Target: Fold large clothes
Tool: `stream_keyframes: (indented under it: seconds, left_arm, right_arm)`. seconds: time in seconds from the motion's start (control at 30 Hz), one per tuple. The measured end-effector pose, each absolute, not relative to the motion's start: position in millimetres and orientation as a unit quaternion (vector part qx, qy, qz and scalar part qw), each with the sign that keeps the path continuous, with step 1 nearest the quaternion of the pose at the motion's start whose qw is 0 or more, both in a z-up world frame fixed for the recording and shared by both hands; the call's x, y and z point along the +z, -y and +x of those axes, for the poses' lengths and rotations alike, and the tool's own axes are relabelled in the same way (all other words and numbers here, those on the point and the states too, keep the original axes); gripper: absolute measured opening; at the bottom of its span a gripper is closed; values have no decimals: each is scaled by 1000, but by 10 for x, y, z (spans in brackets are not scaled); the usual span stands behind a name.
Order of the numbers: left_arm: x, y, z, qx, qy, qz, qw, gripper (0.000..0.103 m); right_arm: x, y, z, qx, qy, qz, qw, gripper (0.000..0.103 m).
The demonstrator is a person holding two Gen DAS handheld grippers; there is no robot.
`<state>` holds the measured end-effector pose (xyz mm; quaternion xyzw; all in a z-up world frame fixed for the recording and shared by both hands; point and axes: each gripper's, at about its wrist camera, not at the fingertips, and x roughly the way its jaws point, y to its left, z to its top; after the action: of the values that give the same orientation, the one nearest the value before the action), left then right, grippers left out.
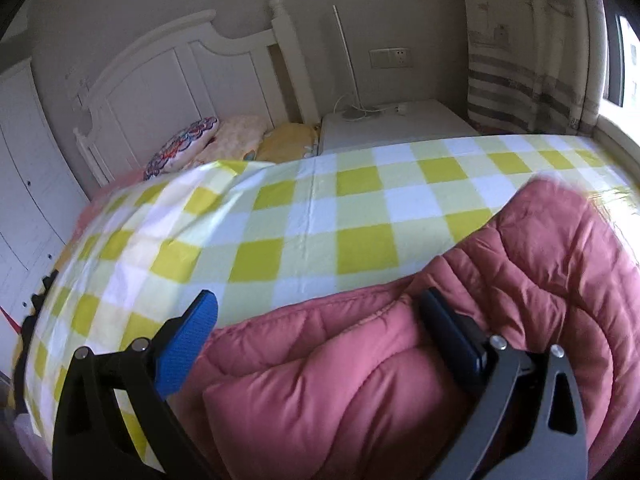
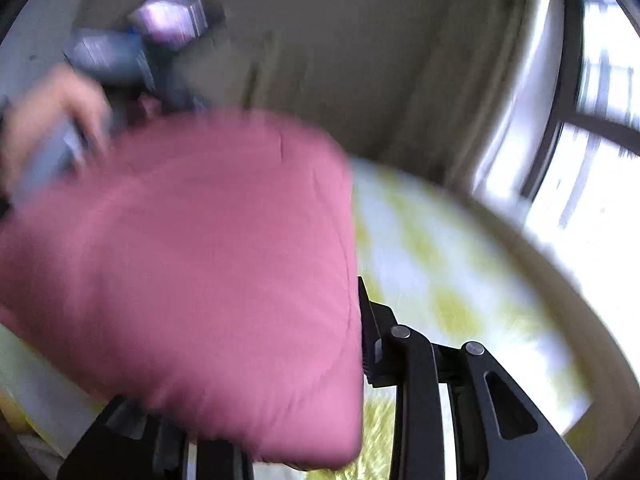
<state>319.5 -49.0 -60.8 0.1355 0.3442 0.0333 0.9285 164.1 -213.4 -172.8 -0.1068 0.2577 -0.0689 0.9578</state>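
Left wrist view: our left gripper (image 1: 316, 320) has its jaws wide apart over the pink jacket (image 1: 400, 360), bunched at the bed's (image 1: 280, 220) near edge. Our right gripper (image 2: 280, 360) is blurry, pink fabric between its jaws; can't tell whether it's clamped.

The left wrist view looks forward between the two fingers of the left claw (image 1: 316, 312), low and close over the bed (image 1: 312, 216). It faces across the checked sheet toward the headboard (image 1: 192, 64), the pillows (image 1: 224, 140) and the corner wall, with the window (image 1: 624, 60) at its right edge.

The right wrist view rides the right claw (image 2: 256, 360) and is tilted and heavily blurred. It sits very near the pink padded jacket (image 2: 192, 264), which fills most of it, and faces the window (image 2: 592, 128) at right.

Both views share the jacket (image 1: 400, 360), the checked bed (image 2: 432, 264) and the window.
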Motion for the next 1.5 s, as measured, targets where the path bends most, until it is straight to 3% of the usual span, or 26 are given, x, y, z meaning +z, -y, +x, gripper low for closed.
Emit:
stream_keyframes:
  seconds: [0.13, 0.23, 0.43, 0.6, 0.73, 0.83, 0.9, 1.0, 1.2, 1.27, 1.37, 1.5]
  left_arm:
    - [-651, 734, 3195, 19, -333, 176, 926, 101]
    - [-645, 645, 3206, 5, -343, 145, 928, 101]
    - [-708, 444, 3267, -25, -376, 92, 922, 101]
    - [-730, 314, 3271, -31, -379, 56, 923, 101]
    - [-725, 305, 3247, -30, -377, 56, 924, 101]
    - [-719, 287, 3246, -32, -381, 55, 923, 101]
    - [-678, 261, 3244, -41, -389, 62, 918, 101]
    - [-428, 86, 3089, -94, -403, 28, 910, 101]
    - [118, -84, 2237, -185, -322, -53, 927, 101]
    - [-55, 34, 2050, -166, -329, -16, 929, 101]
    - [-789, 182, 2115, -117, -405, 30, 906, 101]
    - [-907, 85, 2119, -131, -392, -1, 911, 101]
  right_arm:
    - [-1573, 2097, 1398, -72, -186, -126, 972, 28]
    - [-1862, 2182, 1678, -51, -264, -121, 956, 31]
    - [-1553, 2412, 1323, 73, -292, -133, 944, 34]
    - [-1187, 2606, 976, 175, -229, -58, 956, 34]
    - [-977, 2653, 1239, 163, -193, 23, 967, 34]
    - [-1382, 2316, 1679, 175, -270, -33, 946, 35]
    - [-1586, 2115, 1676, 141, -260, -98, 950, 35]
    - [-1519, 2178, 1724, 146, -282, -68, 946, 35]
    - [-1582, 2179, 1694, 144, -273, -65, 949, 35]
    - [-1570, 2188, 1684, 146, -275, -63, 948, 35]
    - [-1554, 2151, 1535, 156, -273, -54, 948, 35]
    - [-1472, 2140, 1482, 154, -281, -65, 945, 35]
